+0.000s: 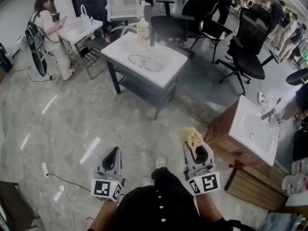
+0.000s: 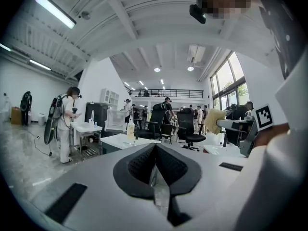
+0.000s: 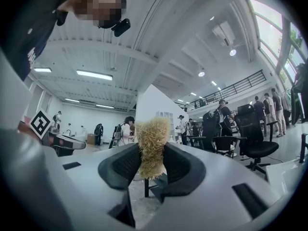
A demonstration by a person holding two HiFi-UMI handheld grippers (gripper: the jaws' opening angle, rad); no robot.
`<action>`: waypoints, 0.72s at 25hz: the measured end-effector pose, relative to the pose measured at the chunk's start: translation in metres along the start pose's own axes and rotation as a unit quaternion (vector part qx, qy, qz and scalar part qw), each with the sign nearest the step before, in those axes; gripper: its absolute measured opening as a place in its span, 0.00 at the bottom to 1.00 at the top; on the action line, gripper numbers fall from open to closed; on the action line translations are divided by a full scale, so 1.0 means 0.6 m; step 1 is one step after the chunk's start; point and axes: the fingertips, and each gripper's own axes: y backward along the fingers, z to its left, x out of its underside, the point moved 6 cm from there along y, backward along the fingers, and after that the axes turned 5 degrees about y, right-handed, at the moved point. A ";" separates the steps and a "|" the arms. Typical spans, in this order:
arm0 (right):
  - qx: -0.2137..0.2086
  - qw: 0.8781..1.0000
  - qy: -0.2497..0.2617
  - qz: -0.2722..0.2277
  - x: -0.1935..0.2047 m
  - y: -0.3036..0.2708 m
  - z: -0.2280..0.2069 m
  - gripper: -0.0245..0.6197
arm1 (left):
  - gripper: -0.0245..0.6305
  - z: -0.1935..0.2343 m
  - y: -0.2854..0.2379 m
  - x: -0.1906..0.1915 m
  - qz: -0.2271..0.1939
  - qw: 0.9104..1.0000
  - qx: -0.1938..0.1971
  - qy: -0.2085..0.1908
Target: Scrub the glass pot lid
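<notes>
The glass pot lid (image 1: 144, 62) lies flat on a white-topped table (image 1: 120, 49) far ahead of me; a soap bottle (image 1: 142, 29) stands behind it. Low in the head view, close to my body, my left gripper (image 1: 111, 156) is shut and holds nothing. Its jaws meet with nothing between them in the left gripper view (image 2: 155, 163). My right gripper (image 1: 195, 147) is shut on a yellow fibrous scrubber (image 1: 192, 136), which sticks out above the pads (image 3: 152, 148). Both grippers are well short of the table.
A white sink cabinet (image 1: 250, 129) stands at my right, wood planks beside it. Black office chairs (image 1: 245, 52) crowd the far right. A person (image 1: 53, 37) stands at another sink table (image 1: 79, 29) at far left. Cables (image 1: 53, 174) lie on the marble floor.
</notes>
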 end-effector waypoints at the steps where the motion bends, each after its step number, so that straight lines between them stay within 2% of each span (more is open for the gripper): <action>1: -0.003 1.000 0.002 0.000 0.001 -0.006 -0.003 0.27 | 0.08 0.001 -0.005 0.001 0.000 1.000 -0.001 0.001; 9: -0.006 1.000 0.001 0.000 0.008 -0.073 -0.045 0.27 | 0.08 0.013 -0.070 -0.010 0.003 1.000 -0.007 0.005; 18: -0.005 1.000 -0.002 0.002 0.026 -0.158 -0.122 0.27 | 0.08 0.019 -0.181 -0.027 0.000 1.000 -0.005 0.005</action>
